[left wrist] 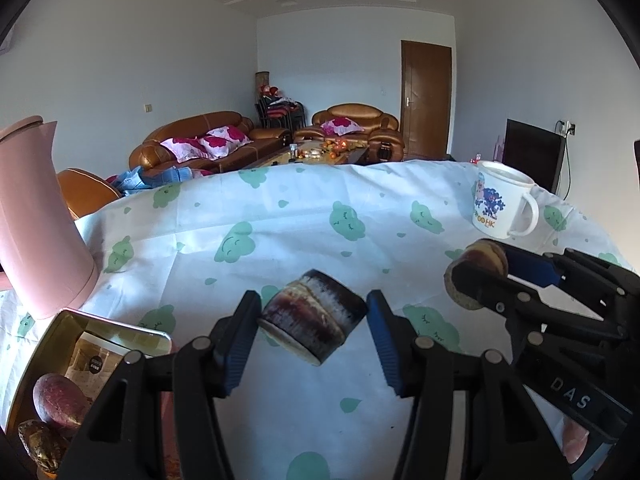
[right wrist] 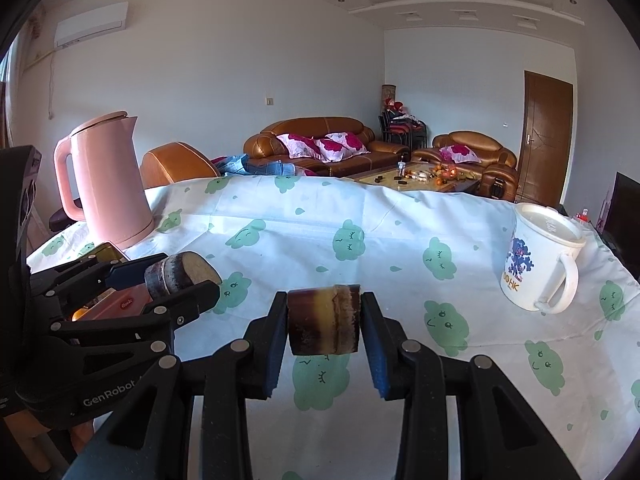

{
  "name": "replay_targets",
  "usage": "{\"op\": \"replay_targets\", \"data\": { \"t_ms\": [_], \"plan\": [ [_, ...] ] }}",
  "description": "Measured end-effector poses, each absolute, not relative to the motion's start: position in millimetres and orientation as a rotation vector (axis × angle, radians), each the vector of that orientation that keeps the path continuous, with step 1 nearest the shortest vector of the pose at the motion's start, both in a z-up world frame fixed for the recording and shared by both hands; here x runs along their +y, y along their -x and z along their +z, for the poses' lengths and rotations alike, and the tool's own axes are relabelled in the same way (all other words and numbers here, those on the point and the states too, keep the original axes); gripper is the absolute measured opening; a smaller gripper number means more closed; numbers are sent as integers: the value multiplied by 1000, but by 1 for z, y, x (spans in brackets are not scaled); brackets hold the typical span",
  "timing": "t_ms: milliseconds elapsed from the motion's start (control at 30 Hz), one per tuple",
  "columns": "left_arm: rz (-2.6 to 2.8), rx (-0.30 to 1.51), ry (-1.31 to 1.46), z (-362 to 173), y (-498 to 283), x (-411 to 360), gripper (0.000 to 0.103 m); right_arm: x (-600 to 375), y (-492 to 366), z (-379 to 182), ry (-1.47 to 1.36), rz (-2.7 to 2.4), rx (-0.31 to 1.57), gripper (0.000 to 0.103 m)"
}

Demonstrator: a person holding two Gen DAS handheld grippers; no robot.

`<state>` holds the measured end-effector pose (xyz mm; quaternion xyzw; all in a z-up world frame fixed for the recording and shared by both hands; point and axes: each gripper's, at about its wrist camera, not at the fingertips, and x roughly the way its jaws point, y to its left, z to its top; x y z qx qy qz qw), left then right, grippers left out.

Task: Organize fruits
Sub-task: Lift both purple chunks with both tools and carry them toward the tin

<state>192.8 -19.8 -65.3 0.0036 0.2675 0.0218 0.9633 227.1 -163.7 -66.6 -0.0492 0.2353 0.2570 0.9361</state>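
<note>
Sugarcane segment, short dark-brown cylinder, clamped between jaws of left gripper, lifted above desk in cloud-print cloth, long axis tilted, crosswise to jaws; second sugarcane segment, dark with yellowish band, clamped in right gripper, axis level, jaw to jaw; open gold metal tin holding reddish round fruit low left, nearest left gripper, likely destination.

Kettle left on table; mug right; tin before kettle.
</note>
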Motion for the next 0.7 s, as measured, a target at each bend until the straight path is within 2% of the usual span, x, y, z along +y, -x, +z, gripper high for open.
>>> {"op": "replay_targets", "data": {
  "t_ms": [700],
  "plan": [
    [65, 469, -15, -59, -179, -21, 56, -166, -213, -61, 111, 521, 403, 37]
  ]
}}
